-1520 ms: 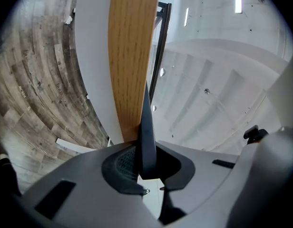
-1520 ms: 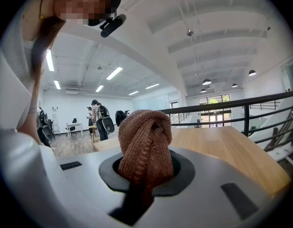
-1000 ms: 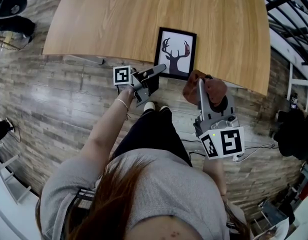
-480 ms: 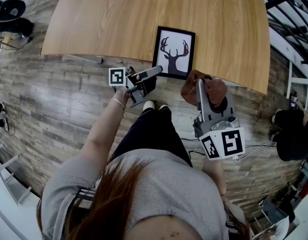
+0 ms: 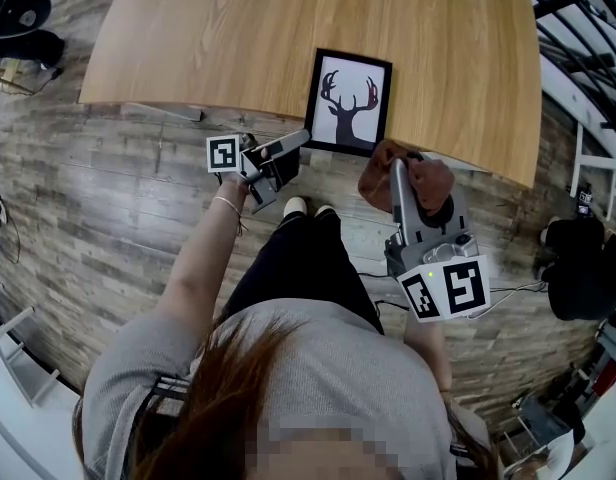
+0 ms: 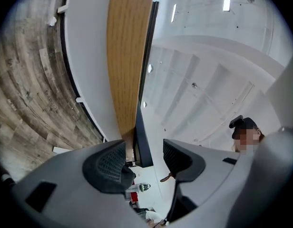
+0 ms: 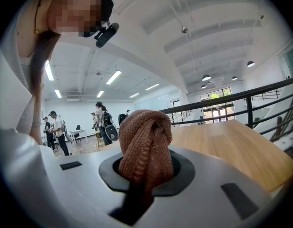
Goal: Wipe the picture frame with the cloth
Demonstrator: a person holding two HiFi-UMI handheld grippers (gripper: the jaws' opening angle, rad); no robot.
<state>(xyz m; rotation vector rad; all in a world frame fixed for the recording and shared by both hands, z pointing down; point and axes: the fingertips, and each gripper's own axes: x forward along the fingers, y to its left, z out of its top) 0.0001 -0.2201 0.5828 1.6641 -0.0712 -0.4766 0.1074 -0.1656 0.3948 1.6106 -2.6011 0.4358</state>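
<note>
Cloth (image 5: 428,180) sits clamped in my right tool (image 5: 397,171), just beside the near right corner of the frame (image 5: 350,103), which lies flat on the surface (image 5: 238,38), long axis away from me, while my left tool (image 5: 294,141), just opened wide and empty, flanks its left corner.

The picture frame (image 5: 349,102) lies at the table's (image 5: 238,38) near edge.
</note>
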